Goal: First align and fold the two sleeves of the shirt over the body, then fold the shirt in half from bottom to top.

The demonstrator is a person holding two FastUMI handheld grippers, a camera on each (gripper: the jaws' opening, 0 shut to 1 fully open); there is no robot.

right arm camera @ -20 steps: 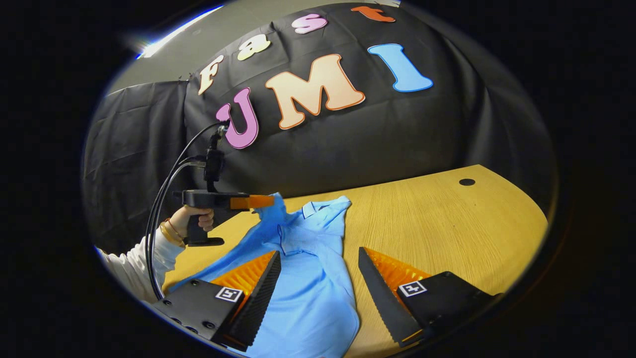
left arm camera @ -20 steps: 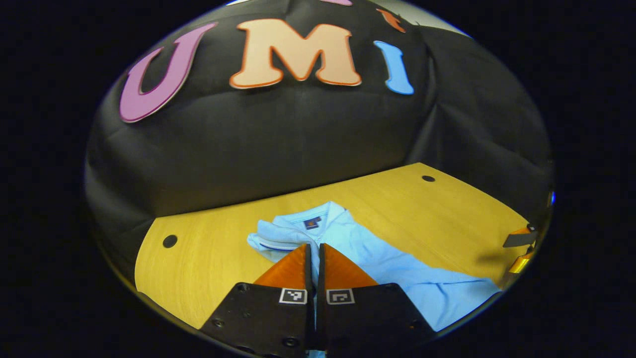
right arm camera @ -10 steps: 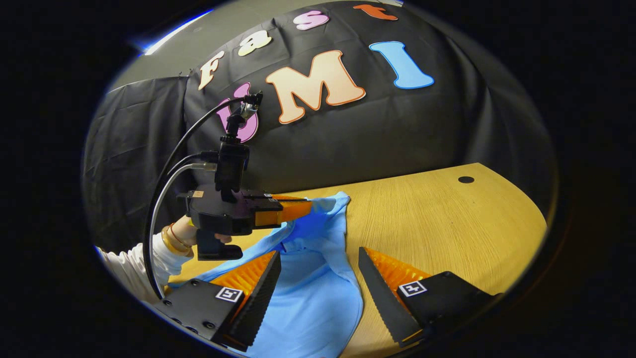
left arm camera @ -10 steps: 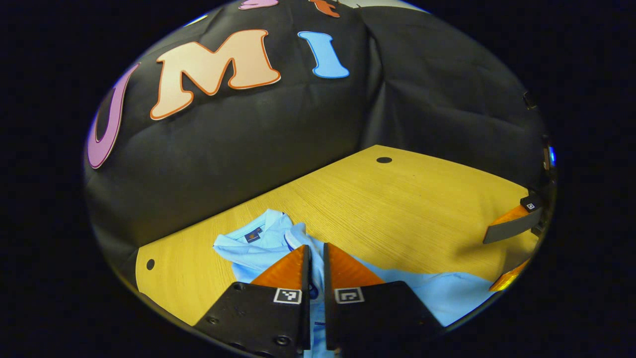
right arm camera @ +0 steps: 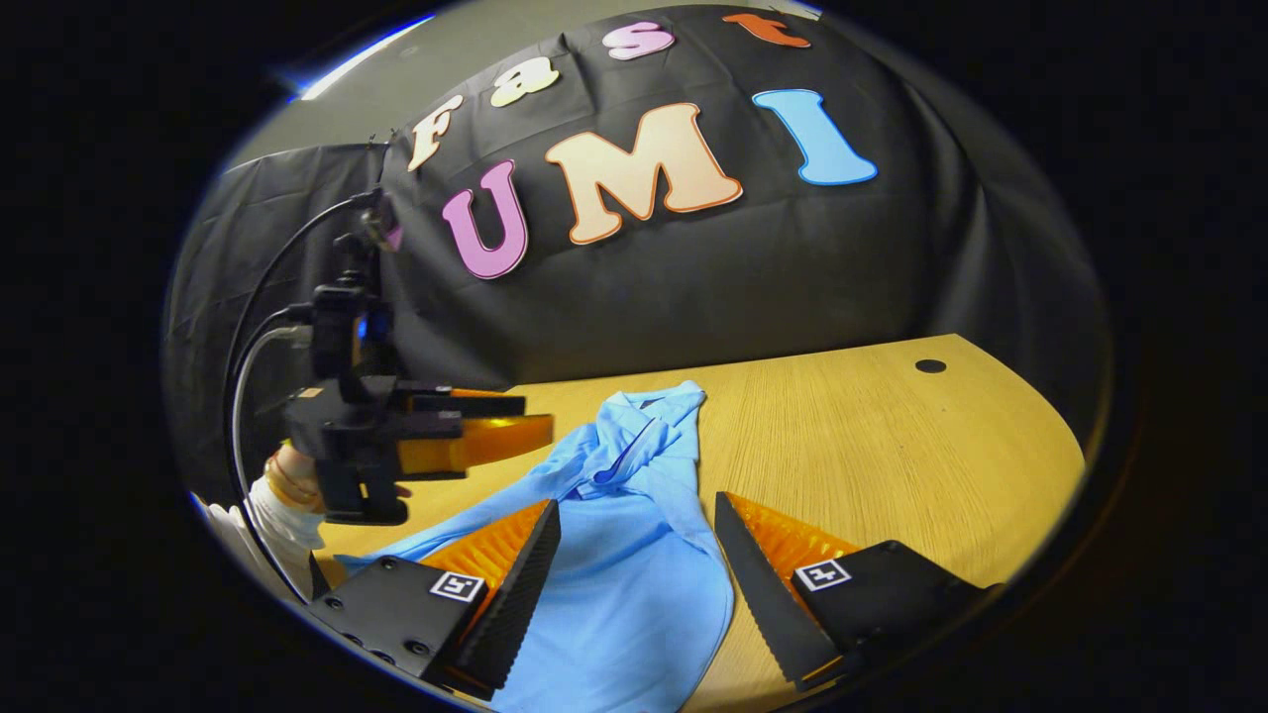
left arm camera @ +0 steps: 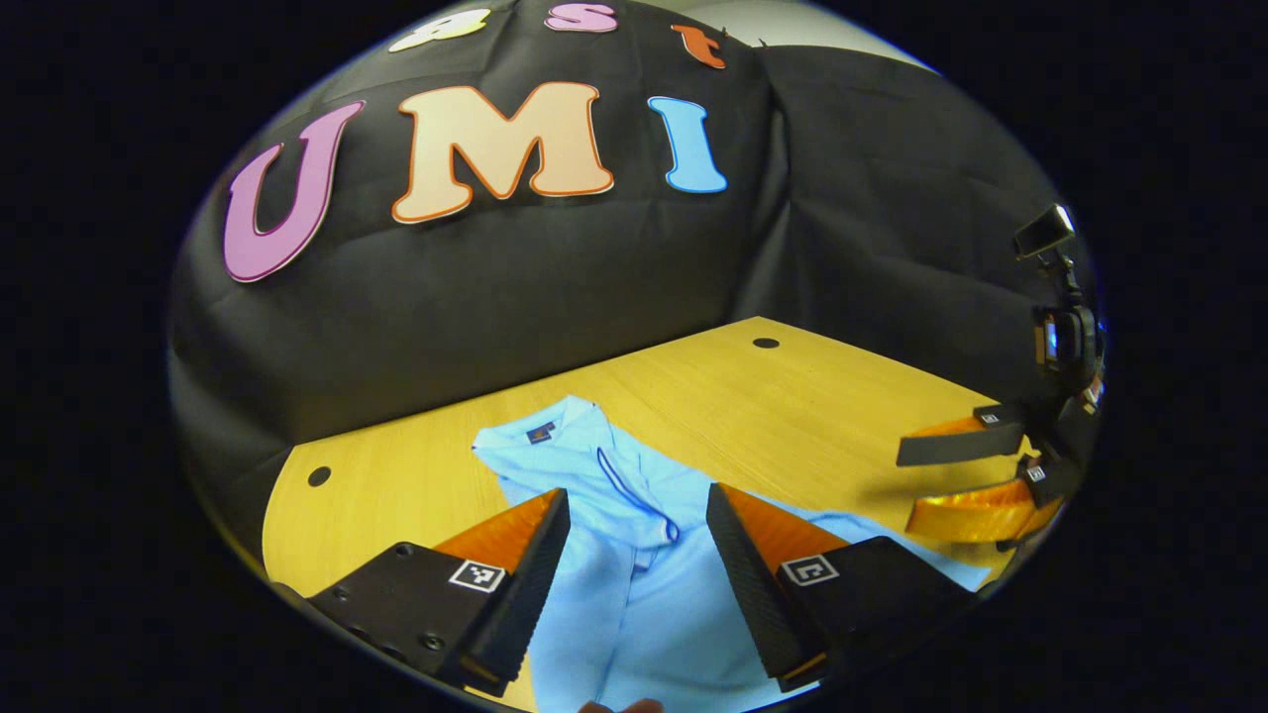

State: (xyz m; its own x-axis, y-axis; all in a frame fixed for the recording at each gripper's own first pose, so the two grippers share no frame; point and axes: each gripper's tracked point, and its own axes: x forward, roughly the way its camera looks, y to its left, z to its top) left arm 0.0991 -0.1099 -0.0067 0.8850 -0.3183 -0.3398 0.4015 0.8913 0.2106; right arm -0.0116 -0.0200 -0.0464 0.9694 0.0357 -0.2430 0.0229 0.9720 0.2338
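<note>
Light blue shirt [right arm camera: 634, 555] lies on the wooden table [right arm camera: 892, 465], collar [left arm camera: 540, 436] toward the booth's back wall, body running toward the camera between the fingers in both views. One sleeve is laid over the chest: in the left gripper view a trimmed sleeve edge [left arm camera: 634, 490] crosses the front below the collar. The other side trails off toward the low left in the right gripper view as a loose strip [right arm camera: 436, 530].

Left gripper [left arm camera: 634, 574]: fingers spread wide, nothing between them, cloth beneath. From the right gripper view it [right arm camera: 466, 436] hangs above the table by the shirt's shoulder, held by a hand in a white sleeve [right arm camera: 272, 495]; it looks clear of the fabric, though that angle is poor.

Right gripper [right arm camera: 634, 584]: fingers spread apart over the shirt's body, empty.

Handling judgement: thin knit, light, fully limp. It will drape and crease wherever it is lifted and drag on the wood grain rather than slide as a sheet. Not fragile, not slippery for ridged pads. Best hold is a shallow pinch at a hemmed edge, the sleeve cuff or shoulder seam, where doubled cloth gives the fingers something to bite. A pinch in mid-panel risks catching the layer beneath.
</note>
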